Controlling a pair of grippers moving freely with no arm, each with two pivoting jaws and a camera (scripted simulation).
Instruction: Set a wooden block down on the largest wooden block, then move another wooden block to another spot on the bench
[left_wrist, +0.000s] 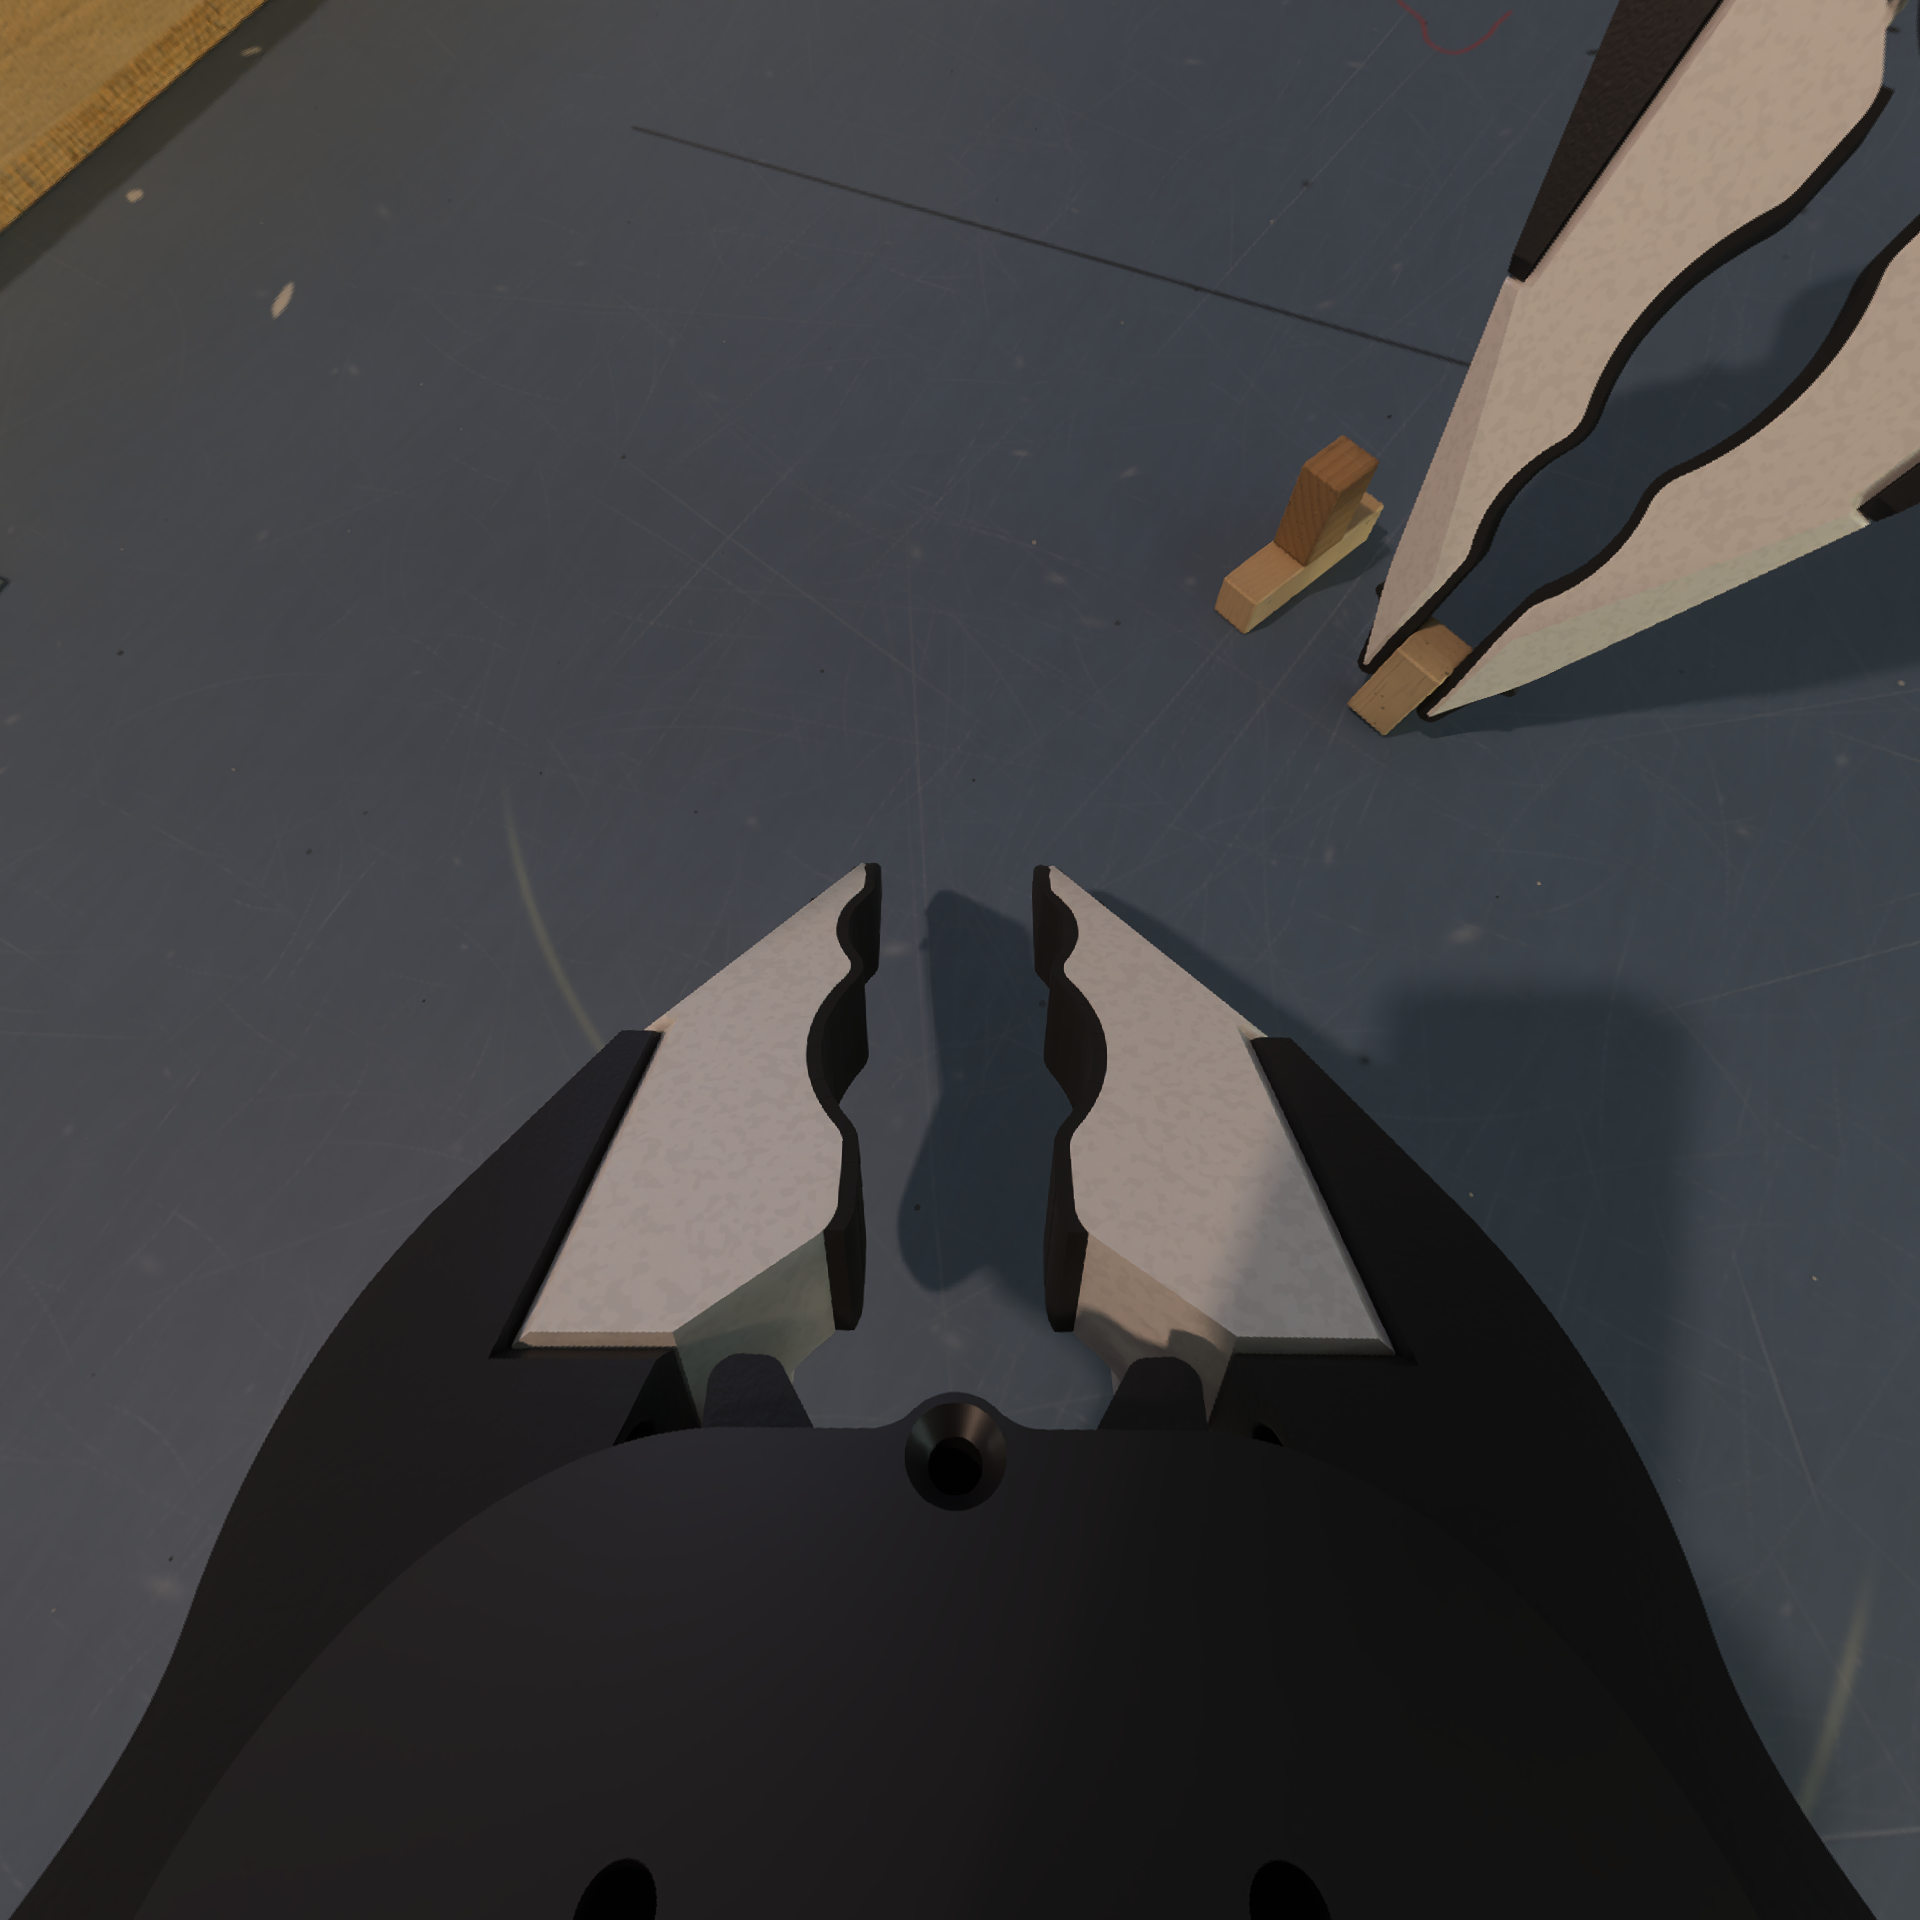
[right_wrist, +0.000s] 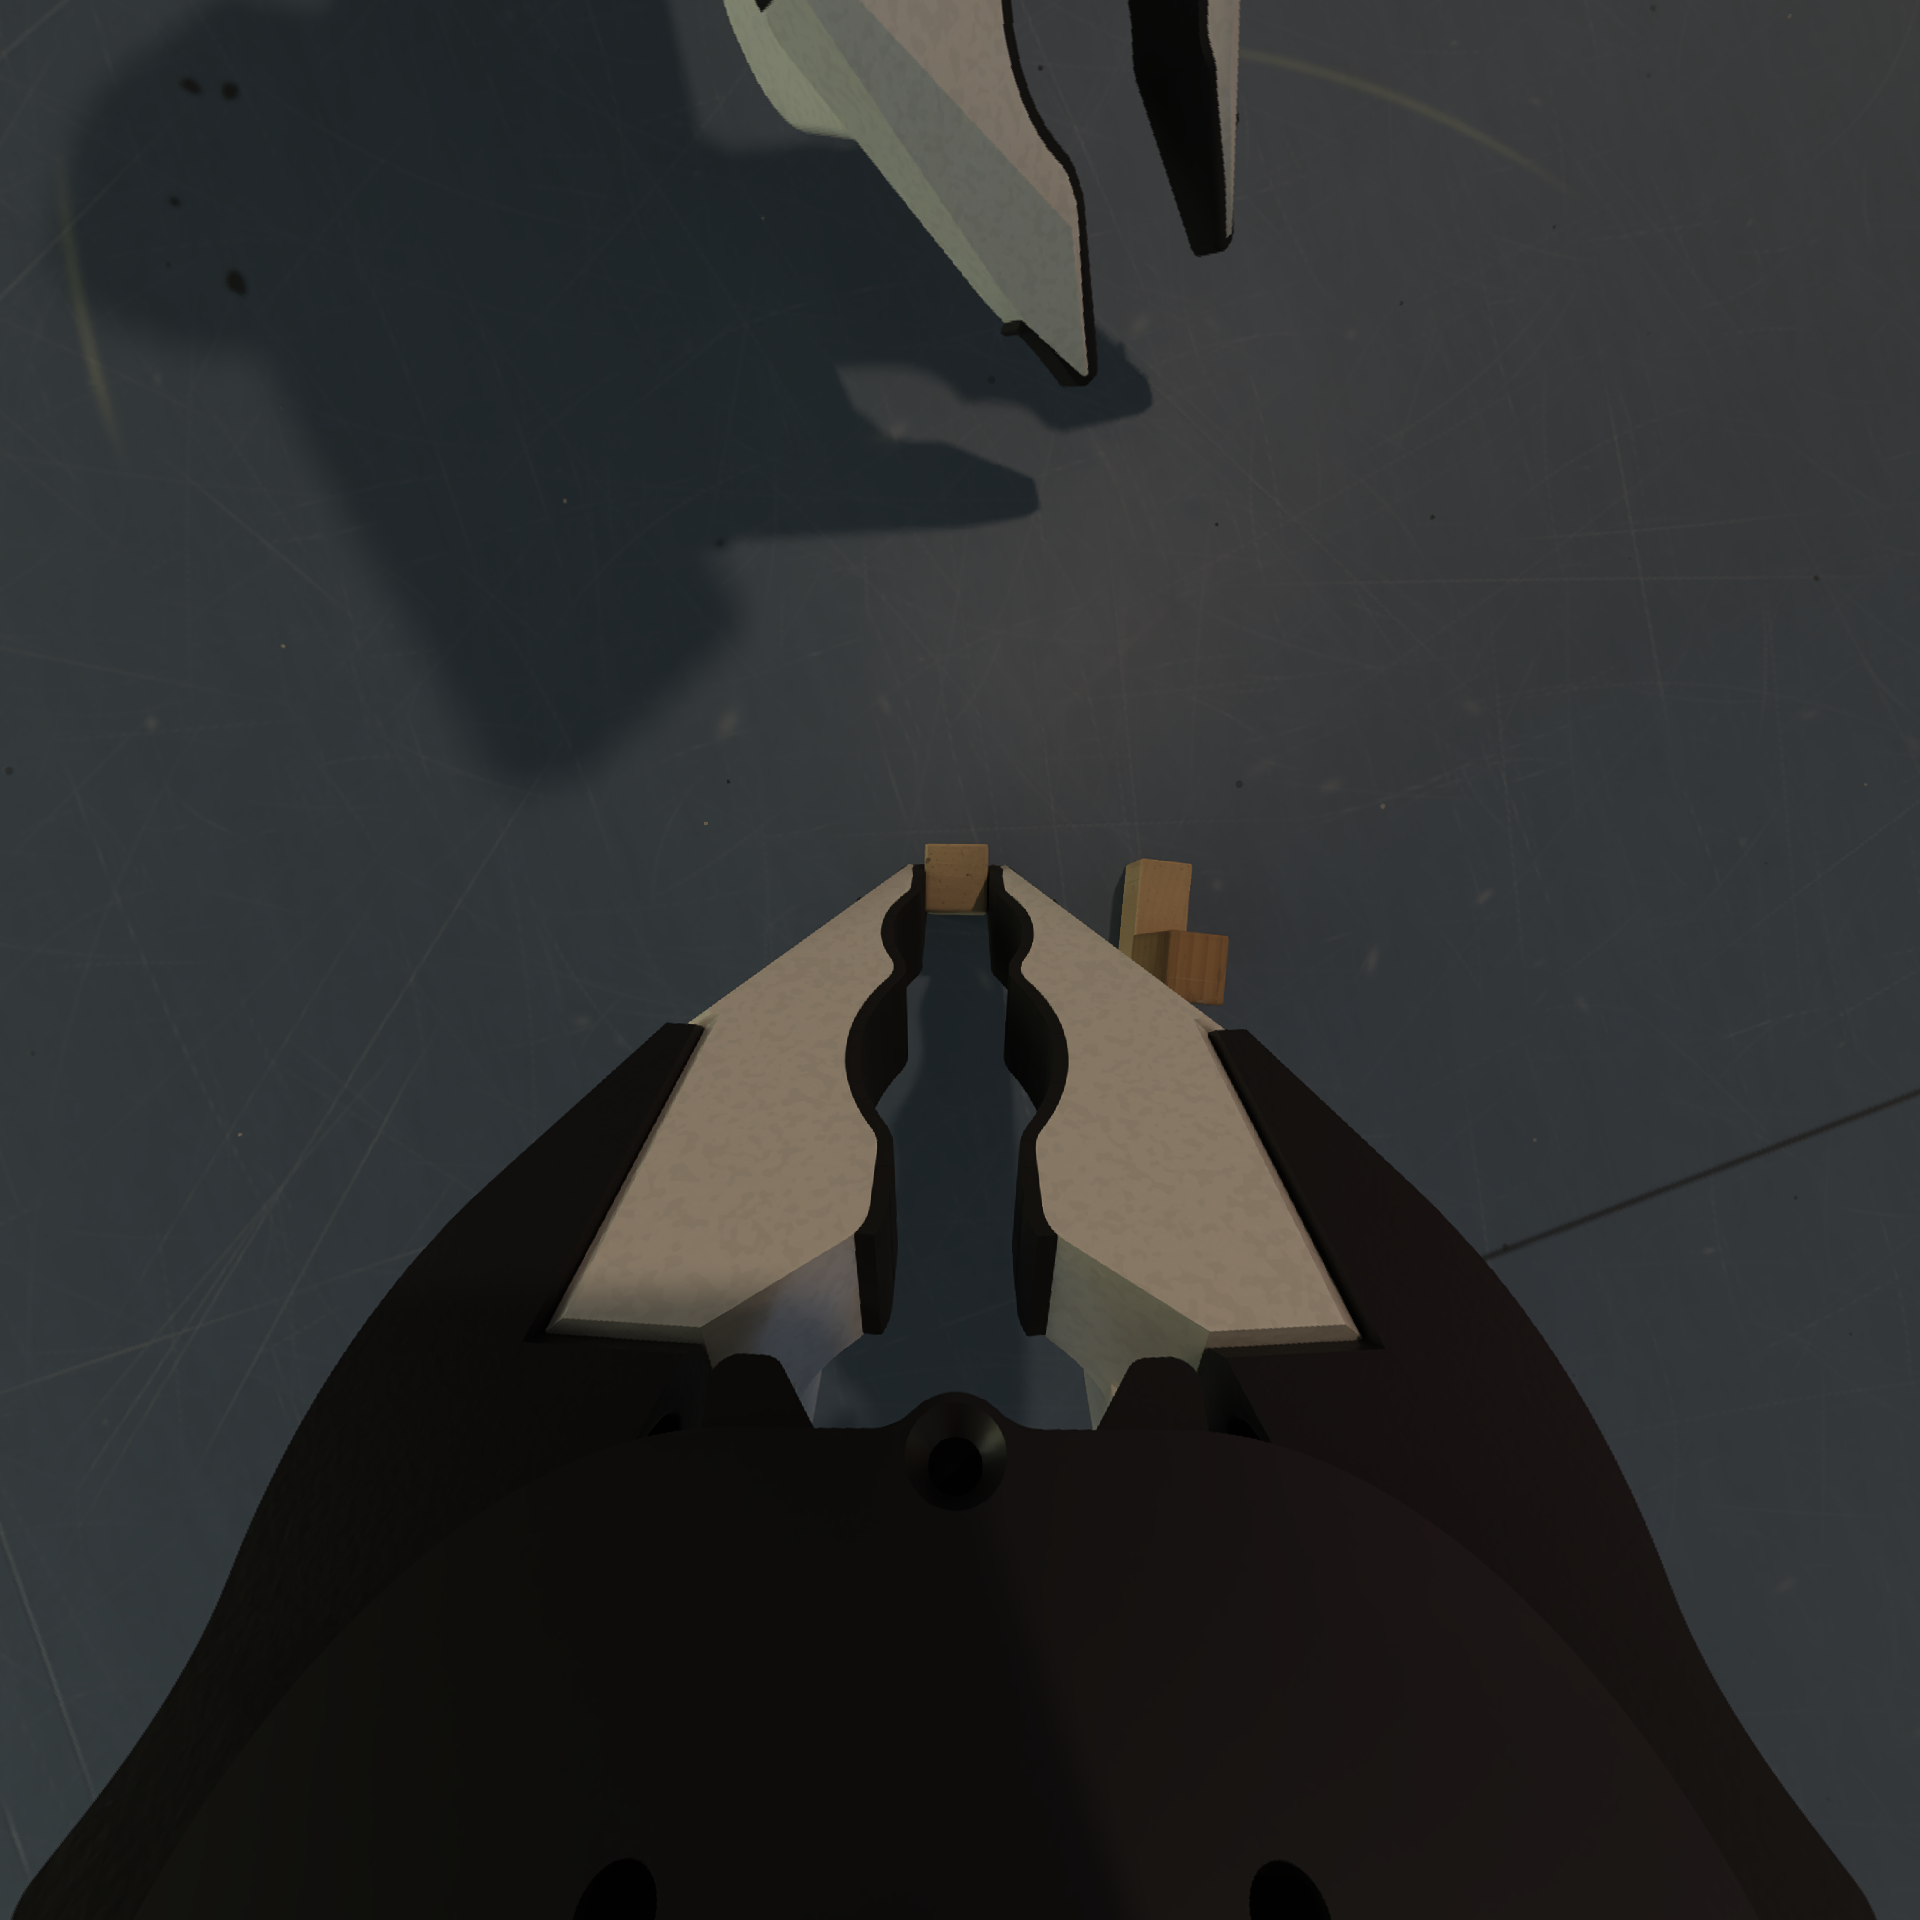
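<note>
A long pale wooden block (left_wrist: 1262, 582) lies flat on the blue-grey bench (left_wrist: 623, 623), with a darker brown block (left_wrist: 1325, 499) standing on it. Both also show in the right wrist view, the pale one (right_wrist: 1153, 899) and the brown one (right_wrist: 1200, 961). My right gripper (right_wrist: 956, 883) is shut on a small pale block (right_wrist: 956, 875) at its fingertips. In the left wrist view this gripper (left_wrist: 1418, 675) holds the small block (left_wrist: 1387, 696) at or just above the bench, close beside the stacked pair. My left gripper (left_wrist: 956, 878) is open and empty above the bench; it also shows in the right wrist view (right_wrist: 1143, 301).
A wood-coloured strip (left_wrist: 52, 94) runs beyond the bench's edge at the far left. A thin dark line (left_wrist: 1039, 244) crosses the bench behind the blocks. The grippers' shadows (right_wrist: 468, 468) fall on the scratched surface.
</note>
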